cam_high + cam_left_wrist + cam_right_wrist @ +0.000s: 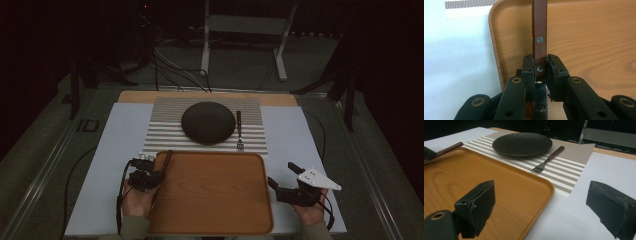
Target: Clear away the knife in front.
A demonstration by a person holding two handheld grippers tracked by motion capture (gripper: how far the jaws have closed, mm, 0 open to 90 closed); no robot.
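Over the wooden tray's (215, 195) left rim, the left gripper (540, 68) is clamping a brown riveted knife handle (539, 30) pointing toward the black plate (208, 122); right gripper (289, 182) is waiting wide open, empty.

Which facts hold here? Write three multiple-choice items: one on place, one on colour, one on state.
1. The fork lies:
A. on the tray
B. on the placemat, right of the plate
C. on the plate

2. The plate is:
A. black
B. white
C. red

3. The left gripper is:
A. wide open
B. shut on the fork
C. shut on a brown riveted handle

Answers: B, the high view shows it beside the plate; A, dark in both views; C, its jaws clamp the handle.
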